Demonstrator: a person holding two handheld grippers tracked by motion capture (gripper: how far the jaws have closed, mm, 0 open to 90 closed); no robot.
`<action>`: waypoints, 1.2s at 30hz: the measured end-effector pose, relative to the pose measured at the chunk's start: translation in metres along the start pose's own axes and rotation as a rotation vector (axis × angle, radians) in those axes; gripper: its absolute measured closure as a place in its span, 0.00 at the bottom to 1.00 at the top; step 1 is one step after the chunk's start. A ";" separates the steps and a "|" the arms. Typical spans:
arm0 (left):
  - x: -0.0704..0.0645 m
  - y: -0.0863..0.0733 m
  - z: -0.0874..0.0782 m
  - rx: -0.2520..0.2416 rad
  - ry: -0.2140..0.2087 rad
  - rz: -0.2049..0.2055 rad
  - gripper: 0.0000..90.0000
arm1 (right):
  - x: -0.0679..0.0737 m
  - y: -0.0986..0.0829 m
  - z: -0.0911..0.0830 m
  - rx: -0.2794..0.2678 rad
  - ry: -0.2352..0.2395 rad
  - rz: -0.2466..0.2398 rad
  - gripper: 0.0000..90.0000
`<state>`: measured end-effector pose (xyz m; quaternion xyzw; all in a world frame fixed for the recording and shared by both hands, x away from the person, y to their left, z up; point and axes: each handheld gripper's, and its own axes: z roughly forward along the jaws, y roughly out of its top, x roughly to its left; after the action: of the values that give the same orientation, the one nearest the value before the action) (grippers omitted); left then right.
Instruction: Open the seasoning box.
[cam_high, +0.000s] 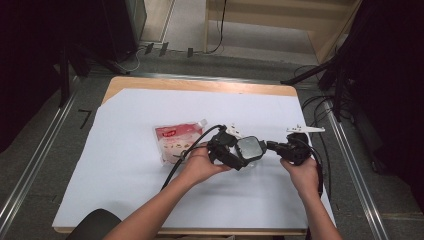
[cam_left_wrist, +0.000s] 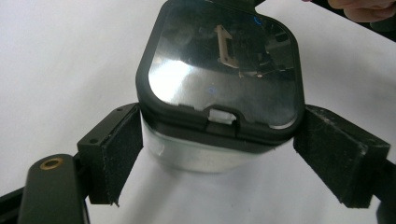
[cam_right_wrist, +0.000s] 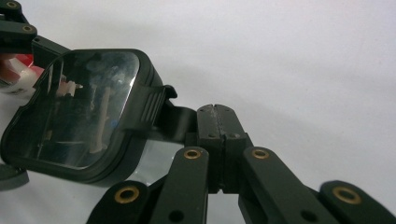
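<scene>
- at the centre of the high view, a small clear container with a black-framed lid (cam_high: 251, 149) sits on the white sheet covering the counter (cam_high: 130, 165), between the two tools.
- the left tool (cam_high: 231, 154) comes in from the left of the container, held by the person's left hand (cam_high: 200, 164); in the left gripper view its jaws stand wide on either side of the container (cam_left_wrist: 219, 84), the felt pads (cam_left_wrist: 122, 149) close beside the clear body, and i cannot tell whether they touch it.
- the lid is tilted, its glossy pane reflecting the room, and a small white latch shows at its front edge.
- the right tool (cam_high: 280, 147) reaches in from the right, held by the right hand (cam_high: 303, 175); in the right gripper view its jaws are pressed together, pinching the black ribbed tab (cam_right_wrist: 154, 112) at the lid's edge.
- left of centre in the high view, a red and white pouch (cam_high: 175, 140) lies flat on the sheet, just beside the left hand.
</scene>
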<state>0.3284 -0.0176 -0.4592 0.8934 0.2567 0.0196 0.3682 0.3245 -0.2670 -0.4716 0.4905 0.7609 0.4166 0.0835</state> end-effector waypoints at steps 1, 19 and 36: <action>0.000 0.001 0.002 -0.001 0.001 0.002 0.18 | -0.001 0.000 0.002 0.002 0.002 -0.001 1.00; -0.006 0.009 0.006 0.018 0.047 0.104 0.19 | -0.005 -0.003 0.010 0.031 0.003 0.008 1.00; -0.009 0.010 0.002 0.008 0.047 0.096 0.19 | -0.002 -0.003 0.008 0.043 0.005 -0.009 1.00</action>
<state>0.3260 -0.0292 -0.4528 0.9054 0.2221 0.0571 0.3572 0.3275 -0.2643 -0.4799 0.4878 0.7721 0.4008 0.0730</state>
